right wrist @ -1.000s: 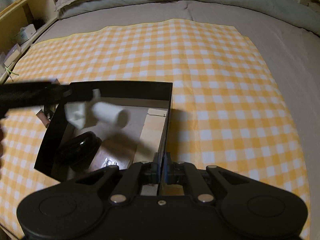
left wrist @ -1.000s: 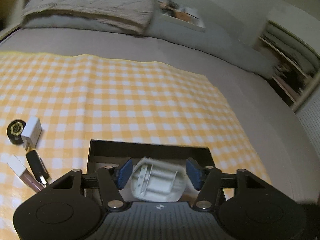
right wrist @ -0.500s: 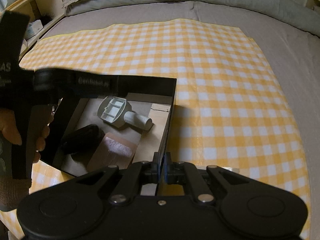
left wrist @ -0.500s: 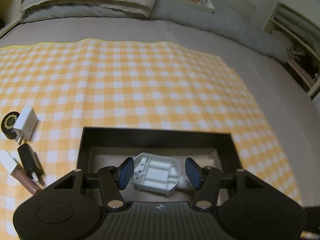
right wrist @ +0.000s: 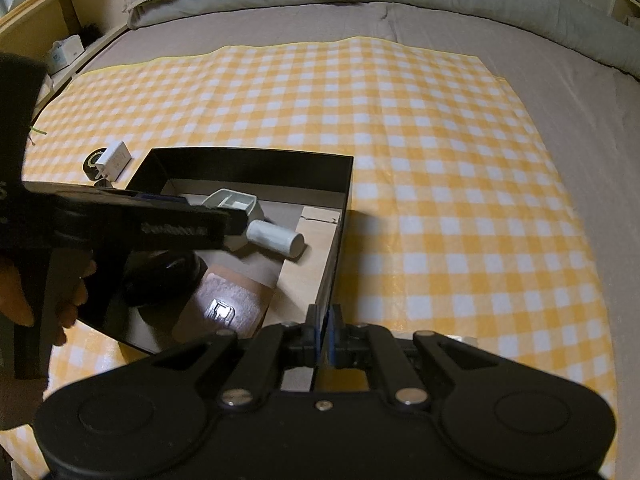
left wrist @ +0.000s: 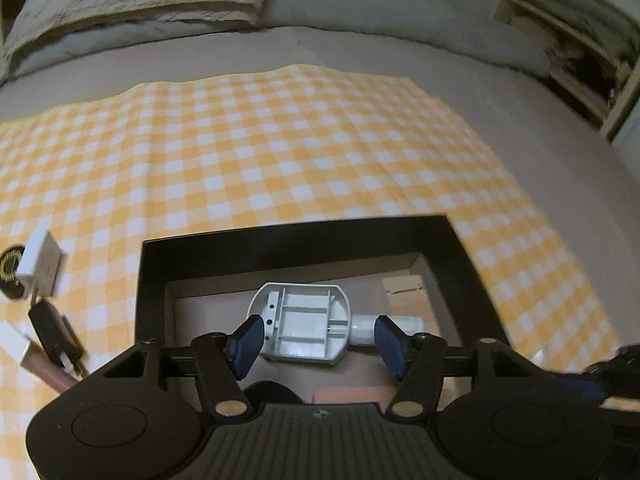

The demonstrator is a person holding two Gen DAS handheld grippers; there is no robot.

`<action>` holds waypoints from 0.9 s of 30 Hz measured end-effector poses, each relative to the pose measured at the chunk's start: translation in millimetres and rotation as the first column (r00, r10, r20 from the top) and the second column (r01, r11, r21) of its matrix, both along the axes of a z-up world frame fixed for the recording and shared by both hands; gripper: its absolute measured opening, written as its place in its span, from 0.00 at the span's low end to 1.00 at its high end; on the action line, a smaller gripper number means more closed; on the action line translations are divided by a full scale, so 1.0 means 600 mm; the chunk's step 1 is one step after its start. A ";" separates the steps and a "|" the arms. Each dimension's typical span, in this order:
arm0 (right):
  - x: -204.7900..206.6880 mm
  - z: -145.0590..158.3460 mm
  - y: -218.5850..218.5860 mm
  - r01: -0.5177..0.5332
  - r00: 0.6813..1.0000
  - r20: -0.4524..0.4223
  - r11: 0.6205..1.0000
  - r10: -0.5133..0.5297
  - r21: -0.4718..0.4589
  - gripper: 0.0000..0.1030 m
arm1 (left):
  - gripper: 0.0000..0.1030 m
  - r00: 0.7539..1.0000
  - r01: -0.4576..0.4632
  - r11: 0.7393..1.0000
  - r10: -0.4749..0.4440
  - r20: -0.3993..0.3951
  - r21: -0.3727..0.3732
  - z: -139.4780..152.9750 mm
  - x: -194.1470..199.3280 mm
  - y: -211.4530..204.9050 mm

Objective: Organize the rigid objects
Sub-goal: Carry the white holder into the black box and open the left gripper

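The white part (left wrist: 306, 326) has dropped from the left claw (left wrist: 318, 342), whose jaws have just been opening, and lies in the box (left wrist: 460, 264) — light, stiff plastic, best pinched across its ribbed body. The right claw (right wrist: 326, 330) pinches the box wall.

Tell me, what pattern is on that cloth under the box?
Yellow and white checks on the cloth, clearest in the right wrist view.

You see a glossy black box (right wrist: 248, 168) with a matt cardboard-brown floor, holding a white moulded plastic part (left wrist: 306, 326). Beneath it lies a smooth yellow-checked cloth (right wrist: 440, 160) on matt grey bedding (right wrist: 580, 92).
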State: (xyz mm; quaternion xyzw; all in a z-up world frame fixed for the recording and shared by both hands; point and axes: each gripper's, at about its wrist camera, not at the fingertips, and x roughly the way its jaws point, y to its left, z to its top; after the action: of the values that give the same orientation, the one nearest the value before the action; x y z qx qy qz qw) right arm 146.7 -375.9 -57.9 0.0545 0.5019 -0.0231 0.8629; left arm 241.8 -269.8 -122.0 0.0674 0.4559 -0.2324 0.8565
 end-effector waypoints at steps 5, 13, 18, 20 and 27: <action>-0.001 0.000 -0.003 -0.004 1.000 0.000 1.000 0.004 0.003 0.05 | 0.60 0.998 0.002 0.995 -0.009 0.067 0.096 -0.021 0.007 -0.007; -0.003 0.000 -0.002 -0.011 1.000 0.000 1.000 0.011 0.008 0.05 | 0.64 0.995 -0.049 0.988 0.036 0.088 0.146 -0.022 0.020 -0.018; -0.002 0.000 -0.001 -0.011 1.000 -0.001 1.000 0.011 0.010 0.05 | 0.70 0.991 -0.090 0.978 0.069 0.116 0.189 -0.020 0.037 -0.009; -0.002 0.001 -0.002 -0.014 1.000 0.002 1.000 0.014 0.011 0.05 | 0.71 0.993 -0.089 0.985 0.076 0.088 0.146 -0.013 0.041 0.000; -0.004 -0.001 -0.003 -0.015 1.000 0.001 1.000 0.015 0.004 0.05 | 0.88 0.997 -0.061 0.996 0.058 0.045 0.061 0.010 0.019 0.013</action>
State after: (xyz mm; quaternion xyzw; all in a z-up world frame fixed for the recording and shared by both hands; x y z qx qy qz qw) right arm 144.0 -377.5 -58.2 0.0526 0.5020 -0.0157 0.8631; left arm 253.5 -262.2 -115.9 0.0854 0.4460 -0.1910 0.8702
